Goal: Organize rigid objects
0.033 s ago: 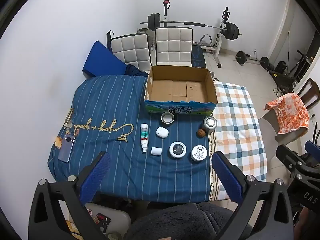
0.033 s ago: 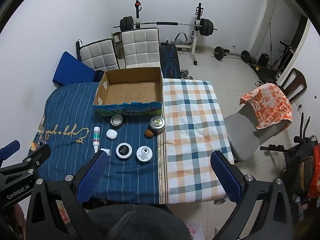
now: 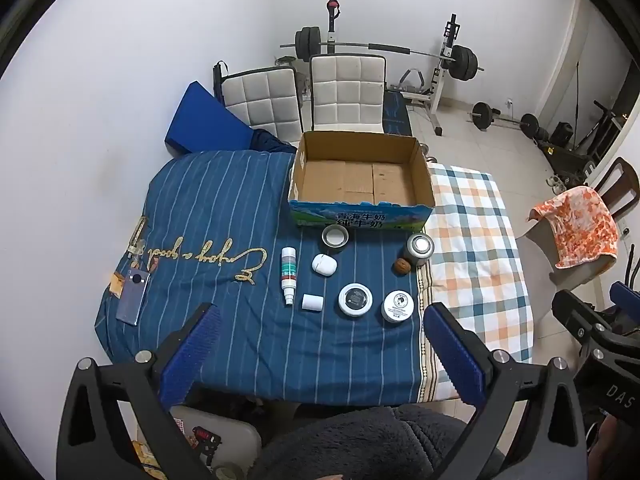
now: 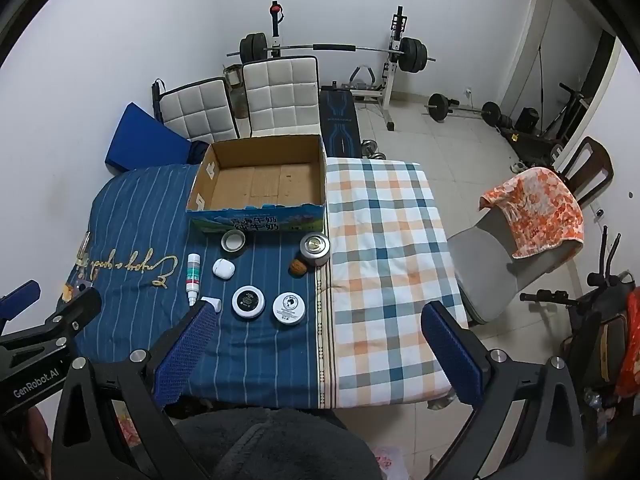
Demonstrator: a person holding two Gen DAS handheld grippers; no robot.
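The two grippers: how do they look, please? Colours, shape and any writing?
Both the left gripper and the right gripper have black frames with triangular cut-outs, silver bolts and two fingers with ribbed blue pads. White lettering "GenRobot.AI" is on the left gripper's side.

Left tool [image 3: 320, 332] jaws wide apart, right tool [image 4: 318, 330] likewise, both empty

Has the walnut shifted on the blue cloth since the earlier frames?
No. The walnut sits in the same spot beside the silver tin, just in front of the cardboard box, as it did earlier in this left wrist view.
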